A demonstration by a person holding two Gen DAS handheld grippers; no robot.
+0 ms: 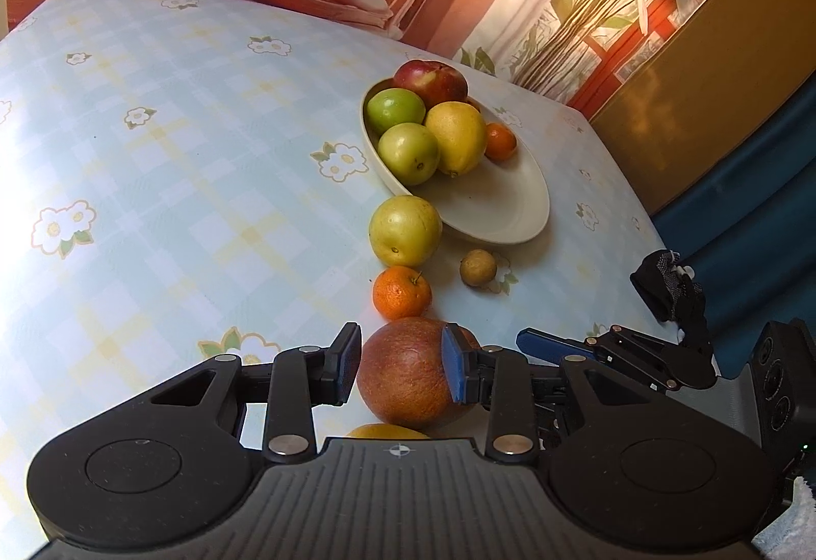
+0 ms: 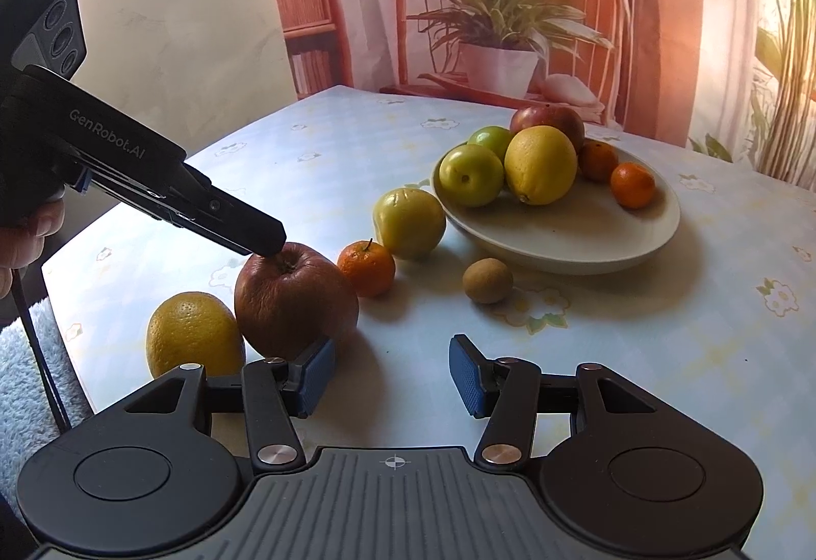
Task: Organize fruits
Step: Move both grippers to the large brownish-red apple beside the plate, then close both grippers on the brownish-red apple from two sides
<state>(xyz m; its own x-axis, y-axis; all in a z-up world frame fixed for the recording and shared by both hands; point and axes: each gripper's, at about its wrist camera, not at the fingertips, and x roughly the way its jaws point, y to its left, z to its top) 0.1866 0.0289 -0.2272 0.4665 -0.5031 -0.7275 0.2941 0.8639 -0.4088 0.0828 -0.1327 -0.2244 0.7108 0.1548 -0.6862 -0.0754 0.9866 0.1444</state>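
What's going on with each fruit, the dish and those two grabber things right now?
Left tool: closing around the big red apple, contact unclear.
Right tool: open, empty.
Big red apple: upright on the table.
Pale oval ceramic dish: partly filled.
Yellow lemon: in the dish.
Small brown kiwi: loose on the table.

Home dining table (image 2: 663,356), floral tablecloth

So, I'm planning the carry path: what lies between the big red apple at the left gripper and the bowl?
In both views, a mandarin and a yellow-green apple lie in line between the red apple and the bowl.
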